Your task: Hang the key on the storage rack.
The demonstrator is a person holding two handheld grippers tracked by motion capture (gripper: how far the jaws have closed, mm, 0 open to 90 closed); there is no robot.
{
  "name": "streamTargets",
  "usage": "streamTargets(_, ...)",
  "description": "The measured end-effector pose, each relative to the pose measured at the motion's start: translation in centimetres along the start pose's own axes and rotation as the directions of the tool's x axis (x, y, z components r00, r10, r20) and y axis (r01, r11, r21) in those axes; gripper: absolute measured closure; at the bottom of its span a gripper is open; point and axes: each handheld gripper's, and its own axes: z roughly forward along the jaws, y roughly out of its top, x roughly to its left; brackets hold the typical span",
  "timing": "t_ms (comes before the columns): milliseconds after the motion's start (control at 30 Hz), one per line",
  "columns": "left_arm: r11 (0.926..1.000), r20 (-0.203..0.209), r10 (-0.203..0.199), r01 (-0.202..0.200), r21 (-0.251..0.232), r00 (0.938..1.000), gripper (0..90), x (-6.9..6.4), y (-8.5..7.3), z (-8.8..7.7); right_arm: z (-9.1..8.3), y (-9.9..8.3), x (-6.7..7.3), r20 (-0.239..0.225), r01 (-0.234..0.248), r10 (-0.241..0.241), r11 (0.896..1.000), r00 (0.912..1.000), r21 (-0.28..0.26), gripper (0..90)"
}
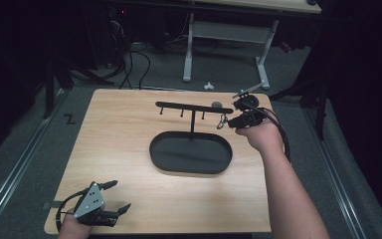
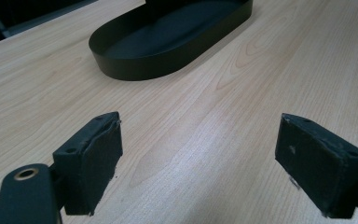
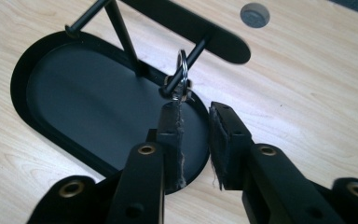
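A black key stand rises from an oval black tray [image 1: 191,152], and its crossbar [image 1: 194,107] carries short pegs. A metal key ring [image 3: 182,65] with a key hangs on the rightmost peg, seen in the high view as a small key ring [image 1: 222,121] under the bar's right end. My right gripper [image 3: 195,109] sits just below the ring. Its jaws are a little apart, with a clear gap between the pads and nothing pinched. My left gripper [image 1: 122,194] rests near the table's front left corner. In the left gripper view, the left gripper [image 2: 200,135] is wide open over bare wood.
A grey round plug [image 3: 254,15] sits in the tabletop behind the bar's right end. The tray [image 2: 168,46] lies ahead of the left gripper. Another table's white legs [image 1: 189,50] and cables stand on the floor beyond the far edge.
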Motion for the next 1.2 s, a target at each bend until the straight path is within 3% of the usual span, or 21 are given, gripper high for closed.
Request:
streamTargets(400, 1.0, 0.004, 0.004, -0.004, 0.005, 1.0, 15.3, -0.1, 0.0, 0.1, 0.8, -1.3, 0.1, 0.002, 0.006, -0.006, 1.0, 1.0, 0.005, 52.6)
streamTargets(667, 1.0, 0.003, 0.005, -0.005, 0.005, 1.0, 15.3, -0.1, 0.0, 0.3, 1.3, -2.5, 0.1, 0.009, -0.015, 0.014, 1.0, 0.9999, 0.024, 28.5)
streamTargets(900, 1.0, 0.004, 0.006, -0.006, 0.006, 1.0, 15.3, -0.1, 0.0, 0.3, 1.8, -3.8, 0.3, 0.004, 0.011, -0.011, 0.999, 0.9999, 0.044, 15.6)
streamTargets(1200, 1.0, 0.004, 0.003, -0.003, 0.008, 1.0, 15.3, -0.1, 0.0, 0.4, 2.3, -5.7, 0.5, -0.007, -0.01, 0.011, 0.998, 0.9999, 0.058, 14.1)
